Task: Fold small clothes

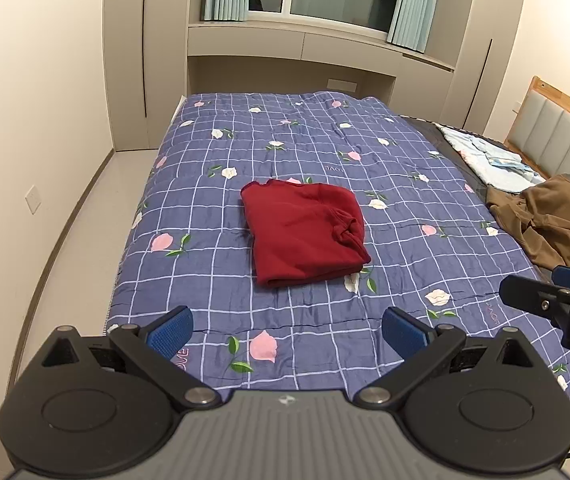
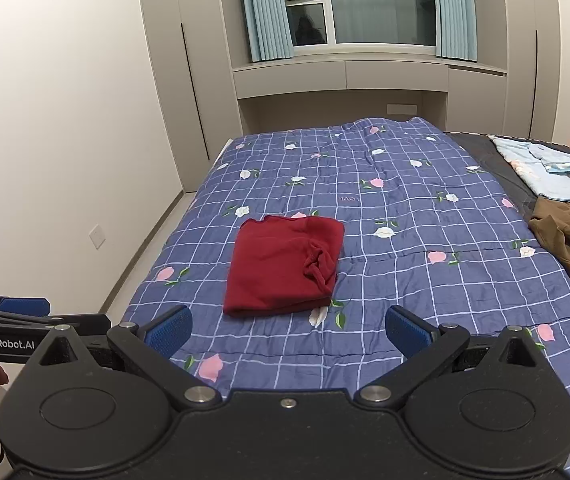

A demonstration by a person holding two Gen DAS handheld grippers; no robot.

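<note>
Bedroom, warm artificial light. Bed [image 1: 425, 240] under blue checked floral quilt [image 1: 213, 264]. Plain cream wall [image 1: 25, 100] at left with socket plate [image 1: 33, 199]; pale floor [image 1: 85, 240] beside bed. Beige built-in wardrobes [image 1: 141, 52] flank recessed niche below window [image 2: 381, 4]; glass dark, teal curtains [image 2: 269, 12] drawn aside. Padded headboard [image 1: 565, 136], wood-framed, at right.
</note>
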